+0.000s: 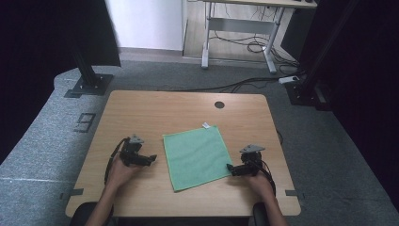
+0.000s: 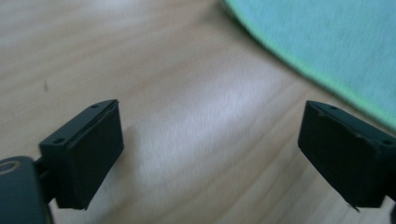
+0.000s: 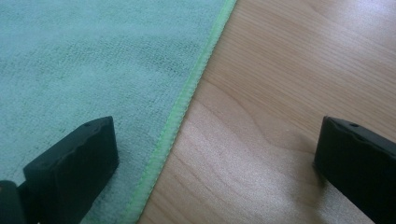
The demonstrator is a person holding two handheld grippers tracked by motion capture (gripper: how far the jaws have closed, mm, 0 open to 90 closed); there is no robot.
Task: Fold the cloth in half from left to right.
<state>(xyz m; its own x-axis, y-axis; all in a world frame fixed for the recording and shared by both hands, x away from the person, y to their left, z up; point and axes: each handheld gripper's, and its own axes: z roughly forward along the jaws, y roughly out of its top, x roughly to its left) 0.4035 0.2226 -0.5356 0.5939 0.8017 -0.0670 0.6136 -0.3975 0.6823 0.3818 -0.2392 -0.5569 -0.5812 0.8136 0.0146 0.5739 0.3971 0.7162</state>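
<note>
Nearest me, my left gripper (image 1: 151,158) and right gripper (image 1: 230,168) flank the green cloth (image 1: 196,155), jaws released and holding nothing; the right straddles its edge. I judge nothing done yet: the cloth lies flat mid-bench (image 1: 141,110). Bare wood lies beyond it, with room to move.

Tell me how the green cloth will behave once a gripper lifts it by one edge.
The green cloth lies flat and thin on the wooden table, so it will probably drape limply. Its fuzzy weave suggests it is light and grips well. Pushed, it would likely bunch rather than slide.
</note>
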